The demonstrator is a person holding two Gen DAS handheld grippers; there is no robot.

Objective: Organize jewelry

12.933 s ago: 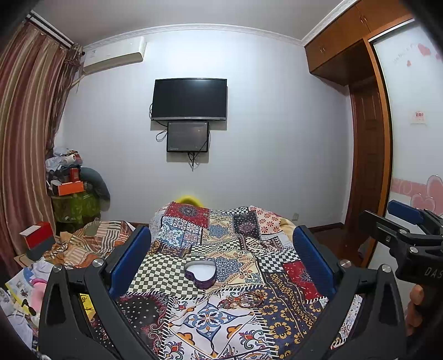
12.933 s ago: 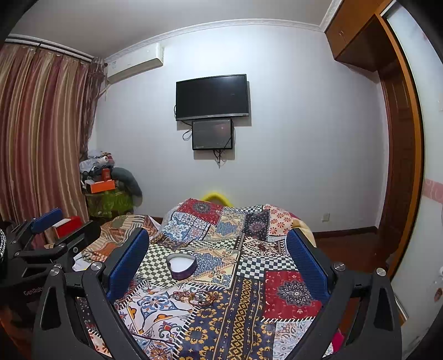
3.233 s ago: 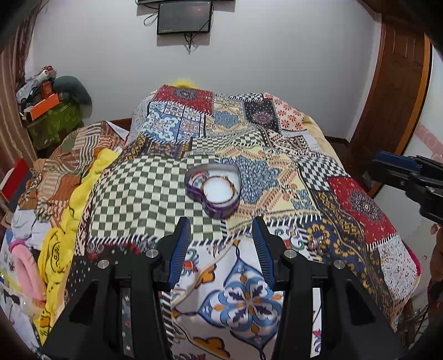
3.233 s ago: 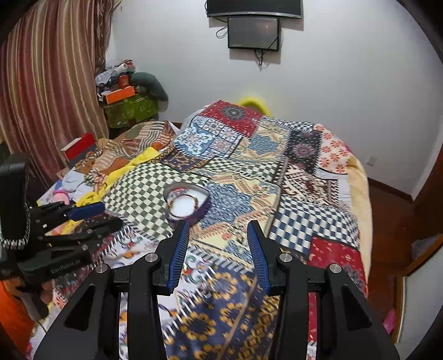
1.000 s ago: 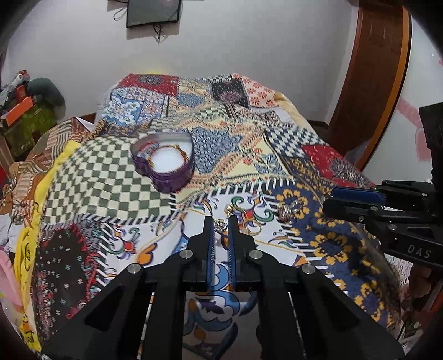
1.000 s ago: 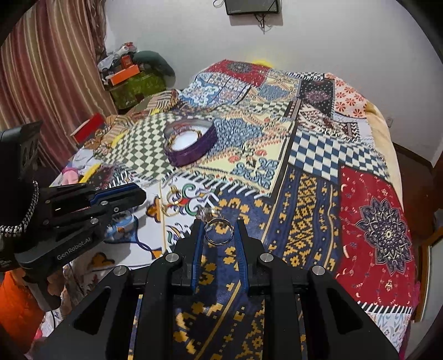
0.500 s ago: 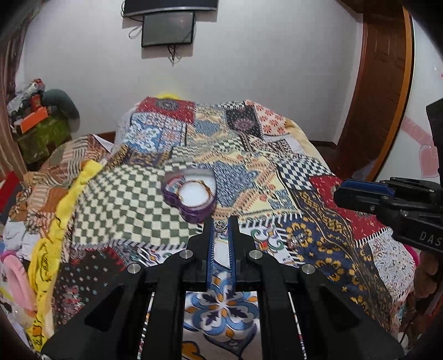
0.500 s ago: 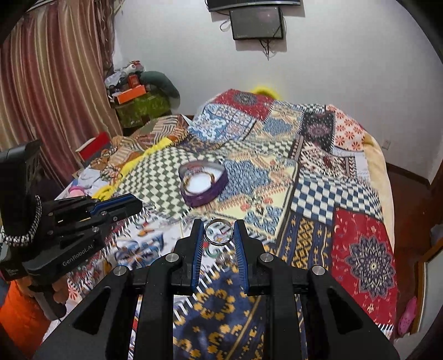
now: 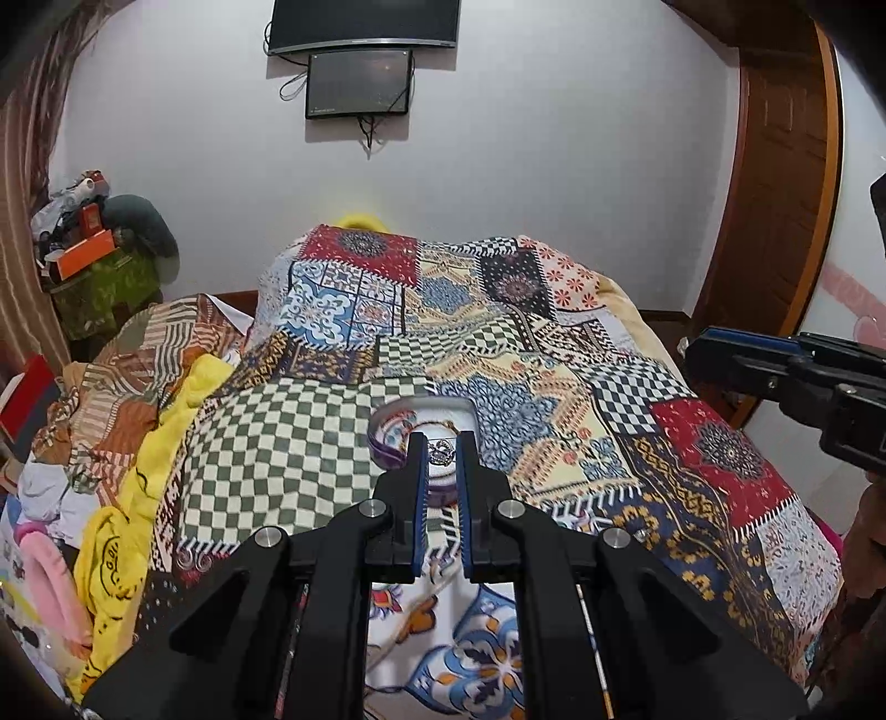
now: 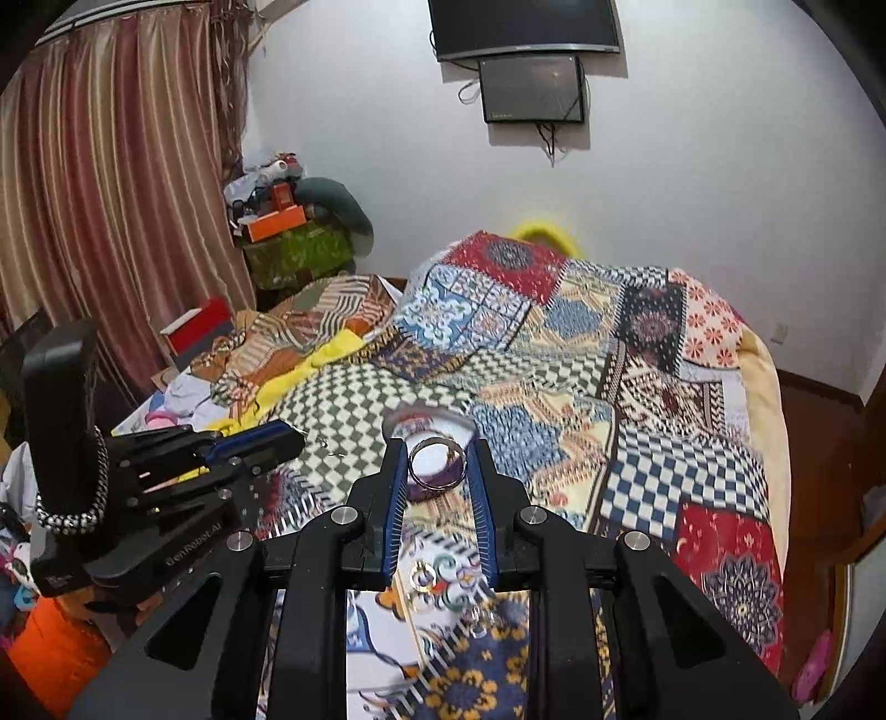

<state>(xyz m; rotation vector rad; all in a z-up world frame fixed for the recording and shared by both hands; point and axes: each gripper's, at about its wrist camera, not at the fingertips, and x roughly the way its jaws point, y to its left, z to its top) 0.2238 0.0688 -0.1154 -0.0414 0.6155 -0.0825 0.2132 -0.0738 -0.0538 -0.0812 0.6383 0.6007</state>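
A purple heart-shaped jewelry box (image 9: pixel 387 432) sits open on the patchwork bedspread (image 9: pixel 554 387), with a bangle inside. My left gripper (image 9: pixel 441 451) is shut on a small silver ornate ring (image 9: pixel 441 452), held just in front of the box. My right gripper (image 10: pixel 436 462) is shut on a plain silver ring (image 10: pixel 436 464), held in front of the same box (image 10: pixel 429 423). The left gripper also shows in the right wrist view (image 10: pixel 260 443), and the right gripper in the left wrist view (image 9: pixel 736 349). Loose jewelry pieces (image 10: pixel 423 576) lie on the bedspread near me.
Crumpled clothes and a yellow cloth (image 9: pixel 166 421) lie along the bed's left side. A cluttered green stand (image 9: pixel 99 277) stands by the curtain. A TV (image 9: pixel 360 27) hangs on the far wall. A wooden door (image 9: pixel 775 194) is at right.
Both grippers, each holding its ring, have risen from the bedspread and moved forward toward the heart-shaped box, which now lies right behind the fingertips.
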